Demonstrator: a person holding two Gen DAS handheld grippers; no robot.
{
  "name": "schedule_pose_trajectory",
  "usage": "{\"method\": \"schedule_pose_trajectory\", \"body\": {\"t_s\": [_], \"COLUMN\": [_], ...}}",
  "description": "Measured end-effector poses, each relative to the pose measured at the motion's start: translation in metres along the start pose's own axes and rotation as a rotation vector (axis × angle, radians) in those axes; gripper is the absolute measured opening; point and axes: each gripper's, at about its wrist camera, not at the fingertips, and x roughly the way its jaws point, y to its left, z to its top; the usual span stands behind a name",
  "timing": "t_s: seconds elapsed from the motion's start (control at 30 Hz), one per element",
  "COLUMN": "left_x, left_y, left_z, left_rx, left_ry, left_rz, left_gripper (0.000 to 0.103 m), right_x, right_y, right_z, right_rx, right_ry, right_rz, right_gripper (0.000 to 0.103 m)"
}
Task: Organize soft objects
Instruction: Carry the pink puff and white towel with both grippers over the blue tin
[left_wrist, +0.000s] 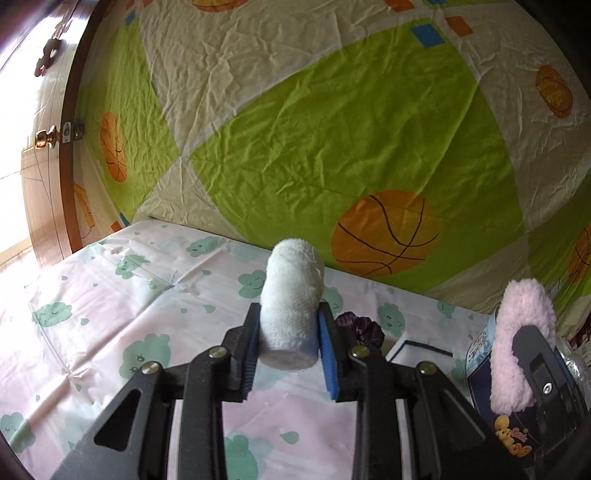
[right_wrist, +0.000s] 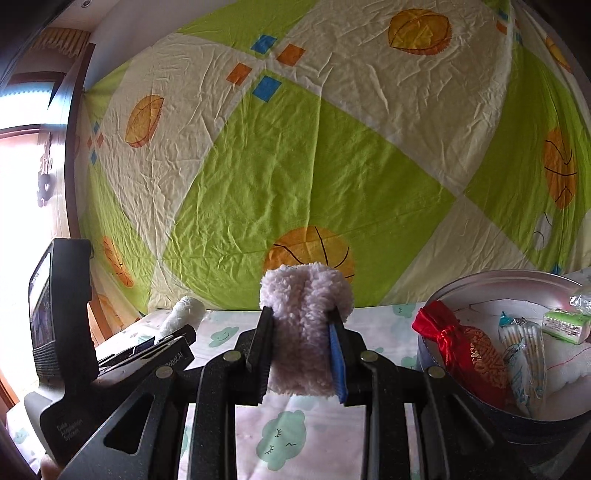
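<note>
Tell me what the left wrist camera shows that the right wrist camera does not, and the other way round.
Only the left wrist view shows a dark purple object on the table behind the gripper, and a brass door knob at the far left.

Only the right wrist view looks inside the round tin: a red pouch, packed cotton swabs and a small green pack.

Both show the left gripper shut on a white towel roll, the right gripper shut on a pink fluffy roll, the cloud-print table cover and the basketball sheet behind.
</note>
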Motion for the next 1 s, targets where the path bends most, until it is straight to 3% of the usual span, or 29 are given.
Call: {"method": "schedule_pose_trajectory", "body": {"t_s": [0.3,1.0], "left_x": [-0.015,-0.042], "left_y": [-0.024,-0.035], "left_z": [-0.014,-0.027], "left_rx": [0.083,0.076], "left_ry": [-0.031,-0.066], "left_rz": [0.046,0.078], "left_gripper": [0.028,0.028], "right_x": [-0.019,-0.051], "right_y": [-0.006,-0.034], "right_z": [-0.003,-0.005], "right_rx": [-0.051,-0.078], "right_ry": [-0.014,-0.025], "right_rz": [-0.022,-0.063], "right_gripper": [0.029,0.029]}}
